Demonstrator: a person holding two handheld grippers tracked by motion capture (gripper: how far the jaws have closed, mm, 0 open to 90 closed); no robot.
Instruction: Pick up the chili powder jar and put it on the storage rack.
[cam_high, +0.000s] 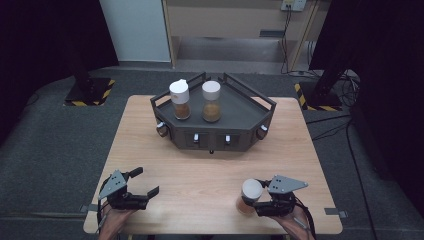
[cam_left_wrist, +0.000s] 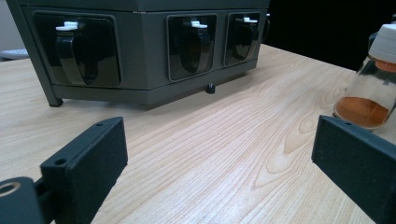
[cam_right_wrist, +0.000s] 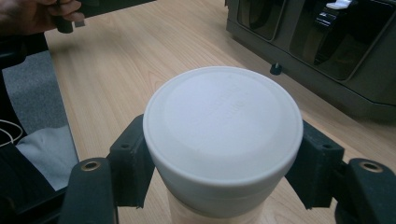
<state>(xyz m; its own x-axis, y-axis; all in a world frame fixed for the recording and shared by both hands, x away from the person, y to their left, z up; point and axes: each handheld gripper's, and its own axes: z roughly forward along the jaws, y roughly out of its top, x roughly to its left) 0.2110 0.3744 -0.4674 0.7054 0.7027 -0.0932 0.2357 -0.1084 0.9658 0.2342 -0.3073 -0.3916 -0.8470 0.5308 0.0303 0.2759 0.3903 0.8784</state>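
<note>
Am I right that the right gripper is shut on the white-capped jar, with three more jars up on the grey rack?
Not quite: the grey rack holds two jars, not three, as the high view shows. The rest stands: the right gripper is shut on the white-capped jar.

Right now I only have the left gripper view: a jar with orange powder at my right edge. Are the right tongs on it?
Observer: Yes. The right tongs are shut on the jar, one pad on each side at its white lid.
Operator: Anything on top of the rack? I only see its front.
Observer: Two more jars with white lids and brown contents stand side by side on the rack, left of its centre.
</note>
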